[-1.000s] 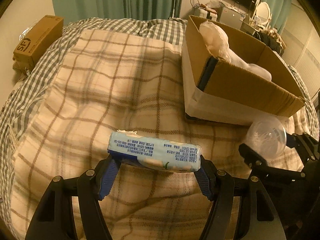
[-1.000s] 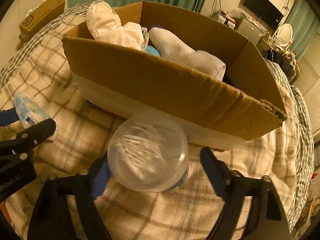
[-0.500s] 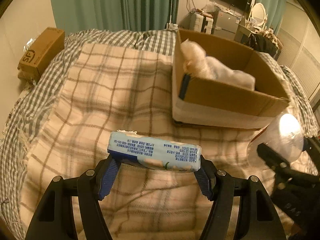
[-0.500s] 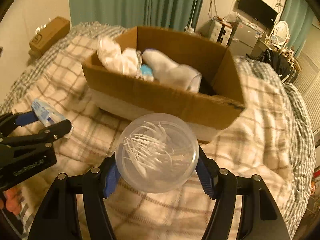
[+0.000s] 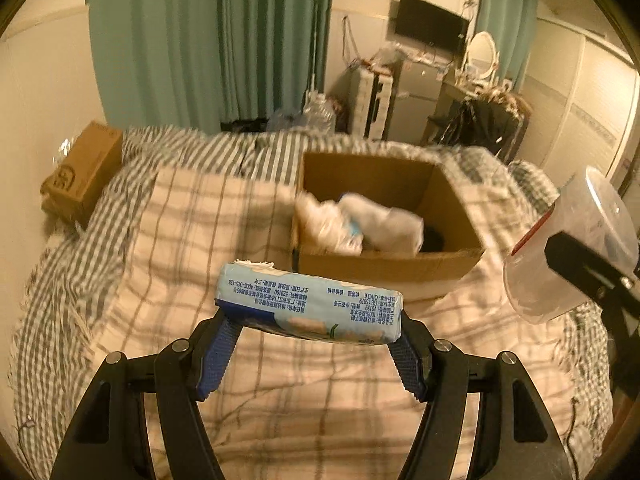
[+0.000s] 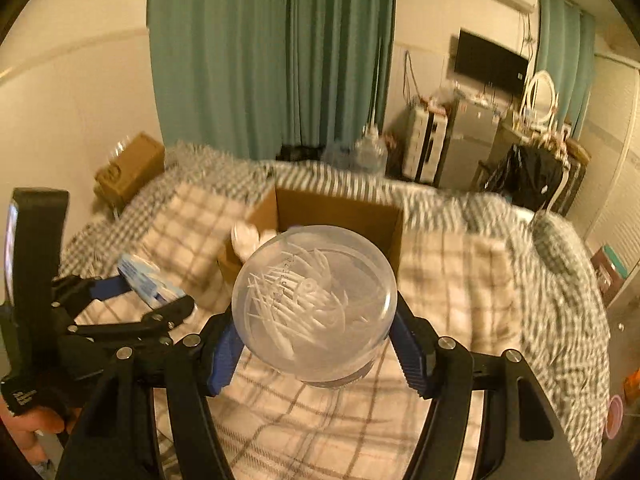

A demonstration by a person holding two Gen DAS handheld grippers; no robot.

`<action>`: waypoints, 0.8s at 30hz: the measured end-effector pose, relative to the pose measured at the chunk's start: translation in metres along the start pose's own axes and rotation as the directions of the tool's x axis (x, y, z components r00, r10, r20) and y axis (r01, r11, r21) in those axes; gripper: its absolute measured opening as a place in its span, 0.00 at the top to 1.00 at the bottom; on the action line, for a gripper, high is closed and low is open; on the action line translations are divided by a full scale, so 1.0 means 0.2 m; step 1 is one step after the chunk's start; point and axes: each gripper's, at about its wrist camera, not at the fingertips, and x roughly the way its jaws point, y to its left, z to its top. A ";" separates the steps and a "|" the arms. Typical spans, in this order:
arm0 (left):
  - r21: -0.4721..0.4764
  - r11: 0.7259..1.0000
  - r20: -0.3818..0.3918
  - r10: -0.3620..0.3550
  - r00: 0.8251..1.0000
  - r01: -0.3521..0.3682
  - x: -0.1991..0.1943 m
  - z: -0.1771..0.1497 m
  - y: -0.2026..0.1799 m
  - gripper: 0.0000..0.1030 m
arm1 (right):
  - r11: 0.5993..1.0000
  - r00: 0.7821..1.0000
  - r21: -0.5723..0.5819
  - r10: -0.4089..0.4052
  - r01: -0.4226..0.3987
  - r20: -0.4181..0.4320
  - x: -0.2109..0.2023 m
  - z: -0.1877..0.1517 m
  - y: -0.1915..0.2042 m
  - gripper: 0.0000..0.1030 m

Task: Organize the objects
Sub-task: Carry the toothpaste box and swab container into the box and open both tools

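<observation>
My left gripper (image 5: 312, 336) is shut on a light blue tissue pack (image 5: 308, 304), held above the plaid blanket. My right gripper (image 6: 316, 344) is shut on a clear round plastic jar (image 6: 316, 304) with thin white sticks inside; the jar also shows in the left wrist view (image 5: 568, 248) at the right edge. An open cardboard box (image 5: 384, 268) sits on the bed ahead of both grippers, with white cloth items (image 5: 352, 224) inside. In the right wrist view the box (image 6: 340, 208) is partly hidden behind the jar, and the left gripper with the pack (image 6: 148, 280) is at the left.
The bed has a plaid blanket (image 5: 192, 232) over a checked cover (image 5: 64, 280). A small brown carton (image 5: 80, 172) stands at the bed's left edge by the wall. Green curtains (image 5: 208, 40), a TV (image 5: 434, 20) and cluttered furniture (image 5: 420, 96) lie beyond the bed.
Both grippers have risen and pulled back from the box, each still holding its object. The box now looks smaller and farther, and its inside shows.
</observation>
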 end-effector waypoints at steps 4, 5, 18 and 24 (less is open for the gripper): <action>0.026 0.999 0.041 -0.037 0.998 0.036 -0.04 0.14 -0.05 0.31 | 1.000 0.997 0.000 0.012 -0.012 0.071 -0.09 0.13 -0.03 0.37; 0.033 0.998 0.056 -0.054 0.997 0.052 -0.05 0.19 -0.06 0.31 | 1.000 0.996 -0.002 0.020 -0.020 0.082 -0.10 0.17 -0.04 0.37; 0.114 0.993 0.095 -0.051 0.994 0.040 0.24 0.58 -0.21 0.31 | 0.999 0.990 0.016 0.037 -0.039 0.136 0.16 0.58 -0.20 0.37; 0.134 0.990 0.026 -0.048 0.999 0.044 0.51 0.56 -0.25 0.31 | 0.997 0.996 0.052 0.048 -0.052 0.074 0.46 0.61 -0.30 0.37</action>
